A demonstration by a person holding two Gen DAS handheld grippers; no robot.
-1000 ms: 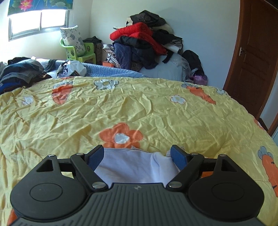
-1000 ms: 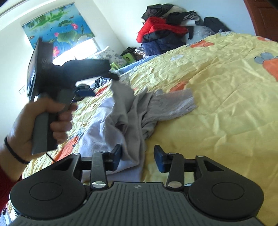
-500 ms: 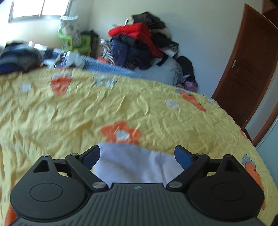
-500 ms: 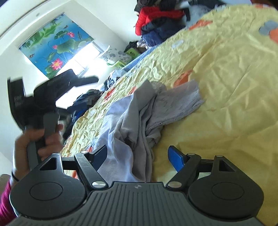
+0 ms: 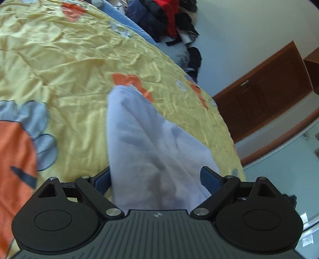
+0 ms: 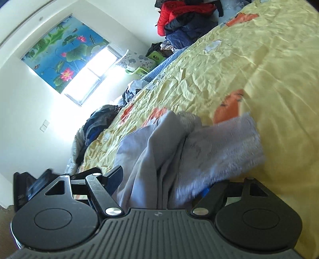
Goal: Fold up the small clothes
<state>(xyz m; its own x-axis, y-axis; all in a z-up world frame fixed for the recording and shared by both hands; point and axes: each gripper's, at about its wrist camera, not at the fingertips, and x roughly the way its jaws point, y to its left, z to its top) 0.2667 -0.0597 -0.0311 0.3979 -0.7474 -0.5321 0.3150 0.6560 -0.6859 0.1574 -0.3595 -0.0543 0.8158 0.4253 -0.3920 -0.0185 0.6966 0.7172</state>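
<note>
Counts of items on and around the bed

One pale lavender garment; one yellow bedspread; one clothes heap at twelve o'clock; one door; one window.

A garment lies rumpled on the bedspread, reaching from between the fingers of the left gripper away toward the middle of the bed. In the right wrist view the same garment lies between the fingers of the right gripper, one flap spread out to the right. At the far end of the bed a heap of clothes is piled against the wall. A second pile of clothes sits at the left edge of the bed, below the window. A door stands beyond the bed's right side.
</note>
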